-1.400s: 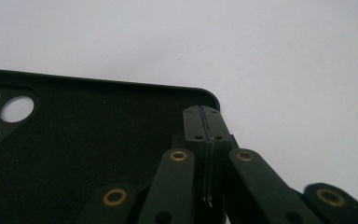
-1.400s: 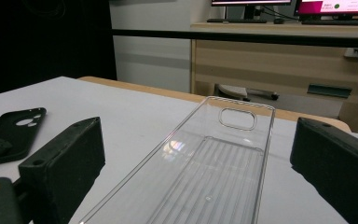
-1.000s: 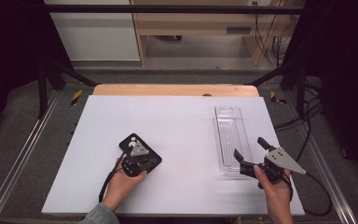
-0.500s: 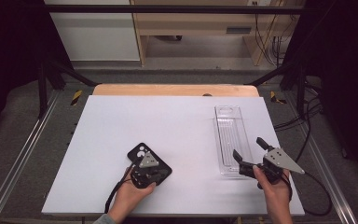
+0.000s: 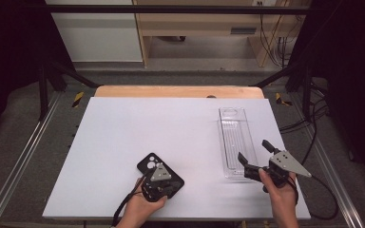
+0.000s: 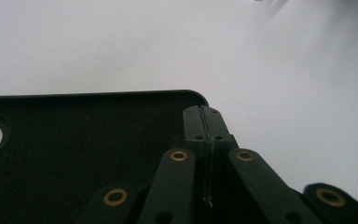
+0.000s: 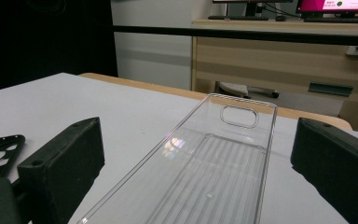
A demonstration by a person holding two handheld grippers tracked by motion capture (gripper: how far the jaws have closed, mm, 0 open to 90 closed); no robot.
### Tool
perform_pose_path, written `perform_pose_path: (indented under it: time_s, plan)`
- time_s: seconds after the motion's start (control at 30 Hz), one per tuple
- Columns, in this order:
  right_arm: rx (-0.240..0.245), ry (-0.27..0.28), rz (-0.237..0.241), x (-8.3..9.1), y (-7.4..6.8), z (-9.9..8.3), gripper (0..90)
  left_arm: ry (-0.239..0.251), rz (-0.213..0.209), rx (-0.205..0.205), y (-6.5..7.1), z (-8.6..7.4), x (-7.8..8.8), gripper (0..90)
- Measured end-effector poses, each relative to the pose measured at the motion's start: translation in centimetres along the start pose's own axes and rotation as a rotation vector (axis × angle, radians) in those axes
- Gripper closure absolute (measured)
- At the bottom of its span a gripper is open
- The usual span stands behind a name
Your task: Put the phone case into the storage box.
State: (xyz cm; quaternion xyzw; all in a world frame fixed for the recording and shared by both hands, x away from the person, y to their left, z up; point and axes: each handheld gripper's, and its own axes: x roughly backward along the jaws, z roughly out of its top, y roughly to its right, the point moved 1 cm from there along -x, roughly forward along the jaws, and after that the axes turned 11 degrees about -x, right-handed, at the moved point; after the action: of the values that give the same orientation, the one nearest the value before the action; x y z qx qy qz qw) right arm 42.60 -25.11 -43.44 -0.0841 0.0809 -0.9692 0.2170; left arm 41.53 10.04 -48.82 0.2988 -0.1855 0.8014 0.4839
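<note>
Clamping a black phone case (image 5: 160, 175), the left gripper (image 6: 204, 122) stood closed; the right gripper (image 5: 255, 156) (jaws apart) faced an empty clear tray (image 5: 236, 140), nothing yet loaded.

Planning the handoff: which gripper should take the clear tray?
Right. The right gripper stands open at the near end of the clear tray; the left gripper is shut on the black phone case.

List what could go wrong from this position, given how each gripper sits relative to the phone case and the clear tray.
1. The left gripper is shut on the edge of the black phone case, a thin hold near one corner; the case could pivot or slip if lifted.
2. The right gripper is open at the near end of the clear tray; the light tray may slide instead of being gripped.
3. The tray's transparent walls are hard to judge, so a jaw could strike its rim.
</note>
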Motion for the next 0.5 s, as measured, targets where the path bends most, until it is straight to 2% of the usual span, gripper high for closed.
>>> perform_pose_path:
  time_s: [0.1, 0.2, 0.27, 0.33, 0.4, 0.5]
  plan:
    - [-0.009, 0.008, 0.007, 0.0, -0.2, 0.1, 3.3, 0.008, -0.001, -0.001, -0.2, -0.1, 0.1, 90.0]
    - [0.002, -0.002, 0.002, 0.0, -0.4, 0.1, 3.3, 0.070, 0.073, -0.019, -0.5, -0.3, 0.9, 90.0]
    - [-0.014, 0.008, 0.006, 0.1, -0.7, 0.2, 3.4, 0.116, 0.126, -0.016, -1.1, -0.5, 2.0, 90.0]
    - [-0.031, 0.017, 0.009, 0.2, -1.1, 0.4, 3.2, 0.159, 0.157, 0.010, -1.9, -1.1, 3.2, 90.0]
    - [-0.022, 0.020, 0.009, 0.3, -1.6, 0.5, 3.1, 0.183, 0.185, 0.024, -2.8, -1.8, 4.5, 90.0]
    - [-0.044, 0.021, 0.052, 0.4, -2.9, 1.0, 2.6, 0.206, 0.236, 0.047, -4.1, -3.0, 6.6, 90.0]
